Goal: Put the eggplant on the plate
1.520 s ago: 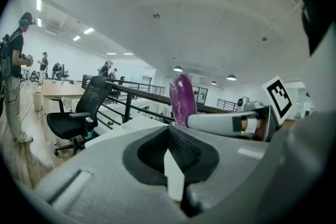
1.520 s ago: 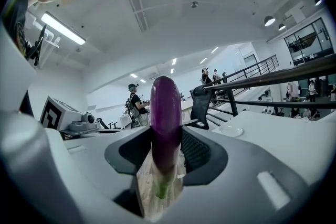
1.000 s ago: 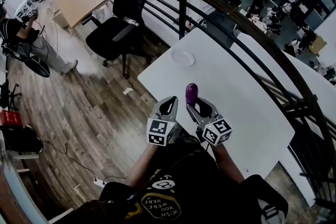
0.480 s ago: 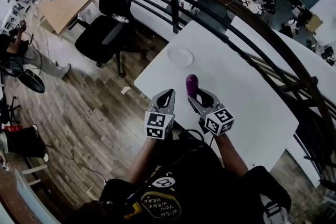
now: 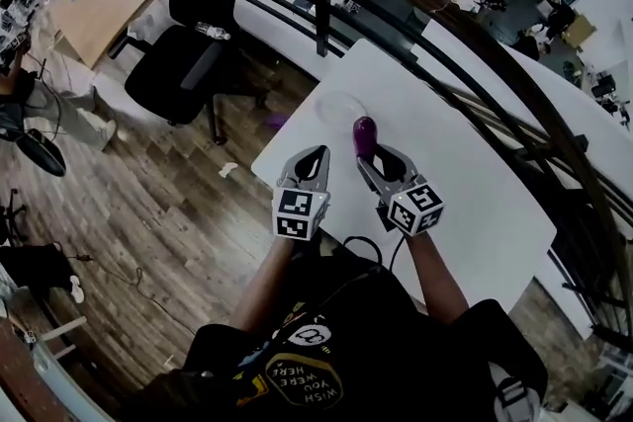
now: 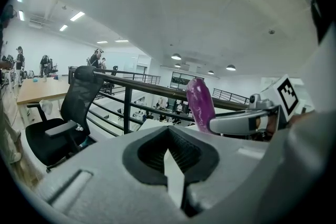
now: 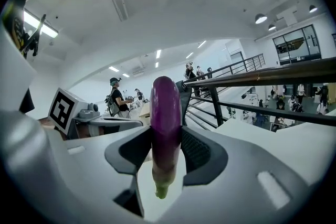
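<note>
Above a white table [image 5: 475, 203] by a railing [image 5: 321, 10], right fingers [image 5: 382, 169] clasp the eggplant [image 5: 364, 135], left fingers [image 5: 309, 173] clenched.

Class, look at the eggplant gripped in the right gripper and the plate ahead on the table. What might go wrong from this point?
1. The eggplant stands upright in the right gripper, clamped low near its stem with most of its length above the jaws. It may tilt or slip.
2. The plate lies close to the corner of the table. A hard set-down might push it, or roll the eggplant, over the edge.
</note>
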